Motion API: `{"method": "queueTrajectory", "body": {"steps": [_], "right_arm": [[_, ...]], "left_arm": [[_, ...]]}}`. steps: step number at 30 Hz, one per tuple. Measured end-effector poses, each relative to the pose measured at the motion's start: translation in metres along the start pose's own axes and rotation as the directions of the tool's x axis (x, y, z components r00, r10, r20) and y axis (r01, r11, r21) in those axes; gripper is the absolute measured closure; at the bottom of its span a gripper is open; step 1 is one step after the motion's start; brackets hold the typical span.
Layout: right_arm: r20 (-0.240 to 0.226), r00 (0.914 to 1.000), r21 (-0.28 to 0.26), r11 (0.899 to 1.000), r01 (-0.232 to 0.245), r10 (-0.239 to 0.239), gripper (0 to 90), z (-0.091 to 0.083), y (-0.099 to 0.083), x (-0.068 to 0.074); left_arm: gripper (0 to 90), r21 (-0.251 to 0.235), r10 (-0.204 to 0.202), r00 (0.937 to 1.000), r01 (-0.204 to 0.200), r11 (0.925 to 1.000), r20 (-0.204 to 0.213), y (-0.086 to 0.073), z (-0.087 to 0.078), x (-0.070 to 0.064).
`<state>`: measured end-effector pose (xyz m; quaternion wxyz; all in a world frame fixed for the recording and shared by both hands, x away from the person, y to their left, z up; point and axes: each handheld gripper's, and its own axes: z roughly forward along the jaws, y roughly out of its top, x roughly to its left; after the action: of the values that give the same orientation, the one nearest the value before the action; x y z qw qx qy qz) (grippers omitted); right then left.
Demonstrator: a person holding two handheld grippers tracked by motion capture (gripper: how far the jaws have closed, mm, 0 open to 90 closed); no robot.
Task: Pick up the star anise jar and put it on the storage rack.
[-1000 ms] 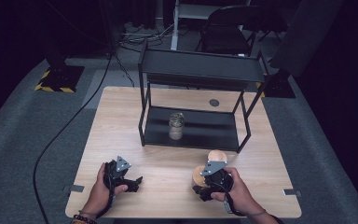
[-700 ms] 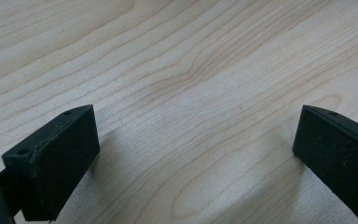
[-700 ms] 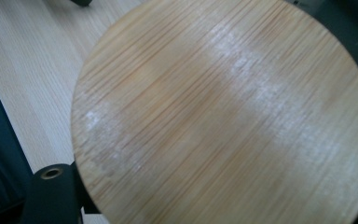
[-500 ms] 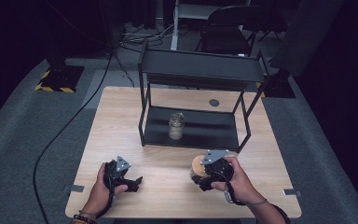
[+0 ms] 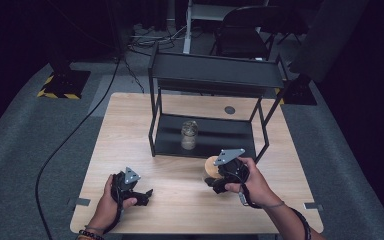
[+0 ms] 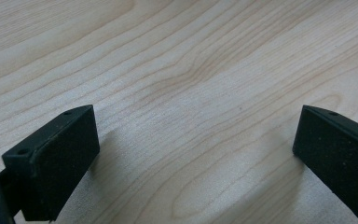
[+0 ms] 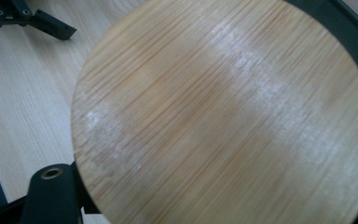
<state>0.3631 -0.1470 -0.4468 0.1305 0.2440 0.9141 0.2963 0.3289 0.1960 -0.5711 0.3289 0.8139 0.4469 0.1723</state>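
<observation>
- High view: right gripper [image 5: 219, 181] over a wooden-lidded jar [image 5: 211, 166] on the bench [image 5: 180, 210], just before the black shelf rack [image 5: 215, 80]; jar body mostly hidden by hand; fingers' hold hard to tell. Second jar [image 5: 189, 135] on lower shelf. Left gripper [image 5: 139, 195] resting apart.
- Left gripper view: fingers [image 6: 51, 163] wide, nothing between but bare bench.
- Right gripper view: round lid [image 7: 223, 116] cut off by frame; one finger [image 7: 51, 196] beside its rim, the other hidden.

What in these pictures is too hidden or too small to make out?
- Jar body under the bamboo lid: right gripper view, hidden by the lid; high view, hidden by the right gripper.
- Contents of the glass jar on the rack: high view, too small.
- Dark round spot on the table: high view, too small.
</observation>
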Motion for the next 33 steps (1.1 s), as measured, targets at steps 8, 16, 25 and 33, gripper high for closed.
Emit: {"method": "queueTrajectory", "body": {"steps": [8,16,25,33], "right_arm": [[0.024,0.9996,-0.002,1.0,-0.011,0.011,24.8,0.0,0.008,-0.015],[0.045,0.9989,-0.005,1.0,-0.013,0.014,24.8,0.001,0.014,-0.025],[0.062,0.998,-0.014,1.0,-0.016,0.017,24.8,0.002,0.023,-0.043],[0.083,0.9962,-0.004,1.0,-0.025,0.025,24.8,0.007,0.029,-0.057]], "left_arm": [[0.0,0.001,0.001,1.0,-0.001,1.0,0.0,0.0,0.0,0.0],[0.0,0.001,0.002,1.0,-0.002,1.0,0.001,0.0,0.0,0.0],[0.0,0.001,0.001,1.0,-0.001,1.0,0.001,0.0,0.0,0.0],[0.0,0.001,0.002,1.0,-0.002,1.0,0.001,0.0,0.0,0.0]]}}
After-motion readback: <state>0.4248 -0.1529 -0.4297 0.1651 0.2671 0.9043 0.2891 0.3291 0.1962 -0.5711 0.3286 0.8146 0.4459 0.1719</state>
